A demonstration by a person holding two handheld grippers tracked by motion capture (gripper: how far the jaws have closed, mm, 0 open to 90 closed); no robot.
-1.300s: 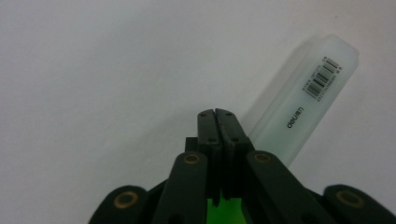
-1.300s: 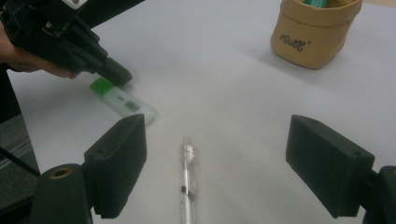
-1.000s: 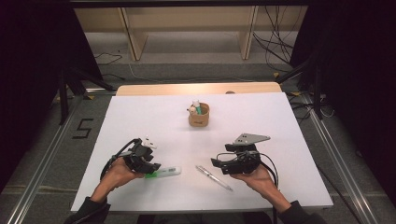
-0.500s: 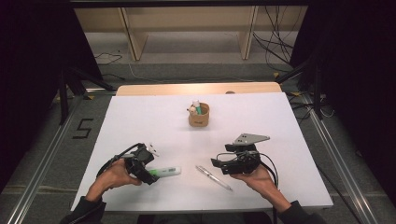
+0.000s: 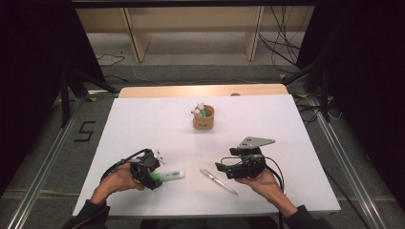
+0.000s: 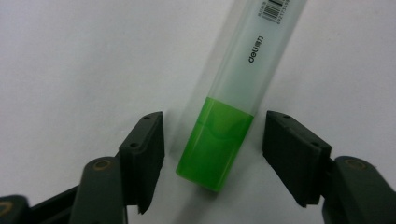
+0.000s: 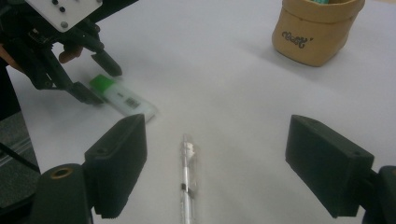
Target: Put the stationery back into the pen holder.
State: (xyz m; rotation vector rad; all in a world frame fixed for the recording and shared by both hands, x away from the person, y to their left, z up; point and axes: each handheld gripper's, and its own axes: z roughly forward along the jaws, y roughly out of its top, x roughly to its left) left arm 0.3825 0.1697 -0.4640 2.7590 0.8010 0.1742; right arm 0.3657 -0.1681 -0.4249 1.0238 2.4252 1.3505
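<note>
A highlighter (image 5: 171, 176) with a green cap and a frosted barrel lies flat on the white table (image 5: 143, 124), near its front left. My left gripper (image 5: 154, 178) is lowered over the green cap (image 6: 215, 140). Its jaws have just been closing with the cap between them, and a gap remains on each side. The right gripper view shows that gripper (image 7: 100, 81) over the highlighter (image 7: 122, 99). My right gripper (image 5: 224, 169) is held open, pointing left, with nothing in it. A clear pen (image 7: 187, 177) lies on the table below its jaws.
A tan pouch-like holder (image 5: 203, 119) with a green marker and a small white figure in it stands at the table's middle back. The clear pen (image 5: 218, 181) lies diagonally between the two hands. A wooden strip runs along the table's far edge.
My left gripper has shifted a little toward the near edge, settling over the highlighter's cap end. The highlighter, the pen and the right hand have stayed put.
</note>
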